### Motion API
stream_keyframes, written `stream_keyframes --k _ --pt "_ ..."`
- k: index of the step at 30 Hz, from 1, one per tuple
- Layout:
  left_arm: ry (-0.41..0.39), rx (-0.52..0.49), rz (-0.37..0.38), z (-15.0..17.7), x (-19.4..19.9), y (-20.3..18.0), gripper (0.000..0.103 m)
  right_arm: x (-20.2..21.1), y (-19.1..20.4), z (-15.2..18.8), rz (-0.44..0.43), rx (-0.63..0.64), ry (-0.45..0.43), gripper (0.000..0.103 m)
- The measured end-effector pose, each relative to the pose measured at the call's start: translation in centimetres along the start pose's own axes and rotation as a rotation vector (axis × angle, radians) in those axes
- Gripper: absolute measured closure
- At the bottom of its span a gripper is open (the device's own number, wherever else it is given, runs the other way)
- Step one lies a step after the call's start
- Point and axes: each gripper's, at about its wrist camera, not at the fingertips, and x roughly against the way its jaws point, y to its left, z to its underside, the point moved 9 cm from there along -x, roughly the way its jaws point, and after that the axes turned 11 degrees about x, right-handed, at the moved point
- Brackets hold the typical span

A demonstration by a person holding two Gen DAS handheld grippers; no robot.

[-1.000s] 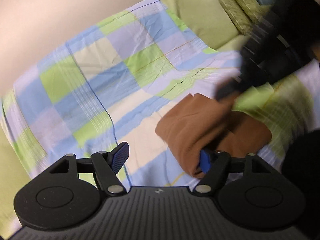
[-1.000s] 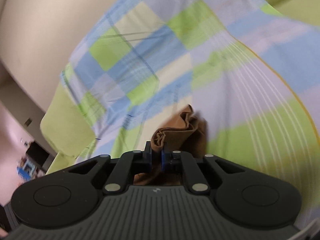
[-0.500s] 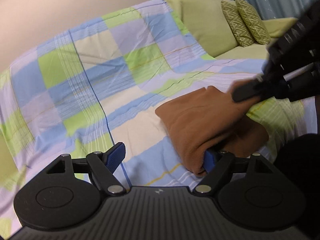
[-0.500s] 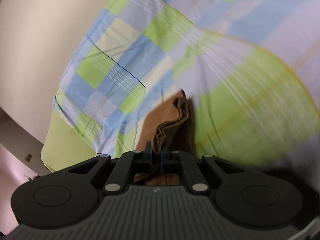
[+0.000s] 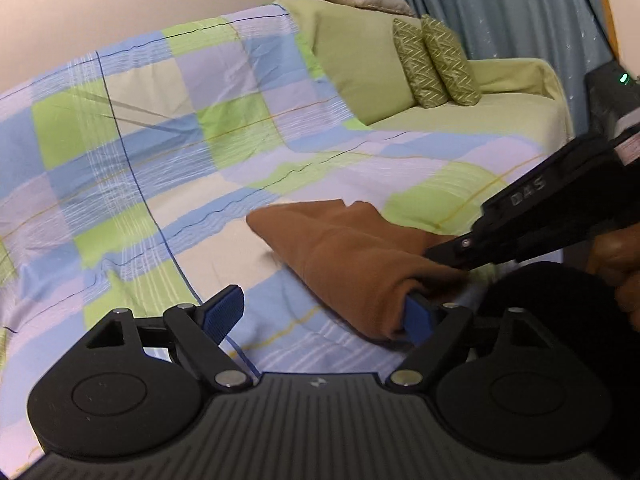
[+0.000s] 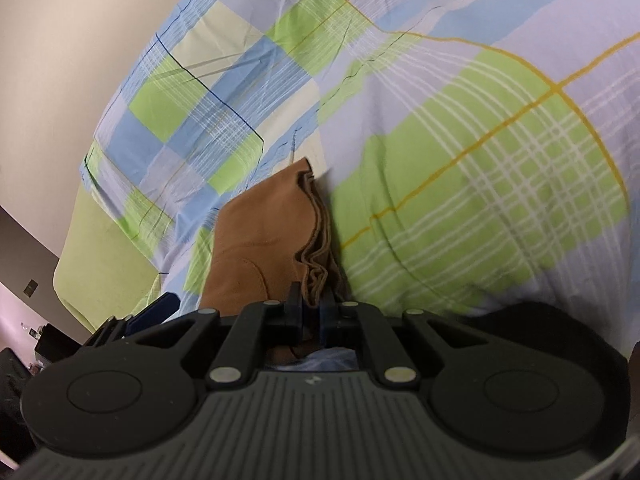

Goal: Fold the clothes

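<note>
Folded garment point(image 5: 344, 256) on checked sheet point(image 5: 160, 152) over sofa point(image 5: 500, 116), two cushions point(image 5: 436, 62) behind it at the backrest

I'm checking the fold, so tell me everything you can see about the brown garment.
The brown garment is soft, plain knit-looking cloth, folded into a thick bundle with layered wavy edges along one side. It lies on the checked bedspread. The right gripper is shut on its near edge; one finger of the open left gripper touches its fold.

green sofa point(image 5: 472, 120) under checked sheet point(image 5: 168, 128), teal curtains point(image 5: 500, 4) behind.
</note>
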Motion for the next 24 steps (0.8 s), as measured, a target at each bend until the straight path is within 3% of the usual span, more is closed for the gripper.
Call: stream_keyframes --k 5,10,16,18,20,24 --pt "-0.043 0.088 0.044 -1.7 0.5 0.2 0.019 0.0 0.1 0.0 0.005 0.02 -0.001 0.099" --pt "-0.069 0.046 0.118 -2.2 1.8 -0.5 0.018 0.1 -0.2 0.2 0.016 0.024 0.004 0.099" --pt "-0.092 0.084 0.043 -3.8 -0.1 1.4 0.018 -0.1 -0.1 0.5 0.022 0.04 0.008 0.099" --pt "-0.016 0.018 0.005 -2.8 -2.8 1.1 0.018 -0.1 -0.1 0.5 0.024 0.042 0.007 0.099" --pt "0.004 -0.022 -0.021 -1.7 -3.9 1.4 0.017 0.1 -0.3 0.4 0.024 0.038 0.003 0.099" --pt "0.021 0.006 -0.015 -0.7 -4.3 2.0 0.017 0.0 -0.9 0.6 0.014 0.029 0.011 0.1"
